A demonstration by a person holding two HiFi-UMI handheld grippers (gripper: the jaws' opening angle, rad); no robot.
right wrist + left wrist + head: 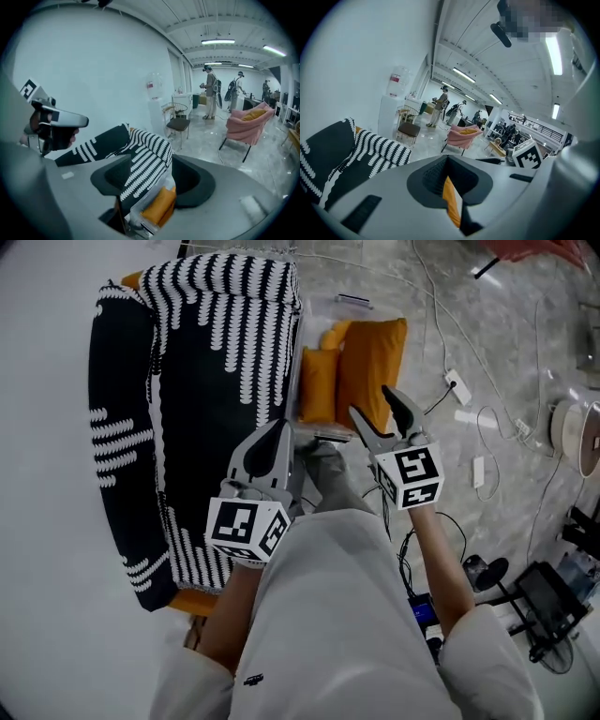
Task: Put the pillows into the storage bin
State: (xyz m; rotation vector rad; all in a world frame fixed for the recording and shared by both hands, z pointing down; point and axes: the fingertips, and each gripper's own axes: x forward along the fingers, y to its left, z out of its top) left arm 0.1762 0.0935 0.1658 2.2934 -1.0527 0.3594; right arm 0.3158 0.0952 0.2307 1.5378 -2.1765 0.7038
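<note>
The storage bin (349, 304) is a clear plastic box standing on the pale floor, right against the right side of the black-and-white patterned cover (202, 381). Two orange pillows stand on edge inside it, side by side and touching. The larger pillow (372, 367) is on the side away from the cover. The smaller pillow (318, 385) is pressed between it and the bin wall nearest the cover. Both rise above the bin's rim.

The orange pillows (367, 367) look like soft cloth. The black-and-white blanket (202, 381) at nine o'clock looks knitted. The floor (497, 352) at three o'clock is shiny and smooth.
</note>
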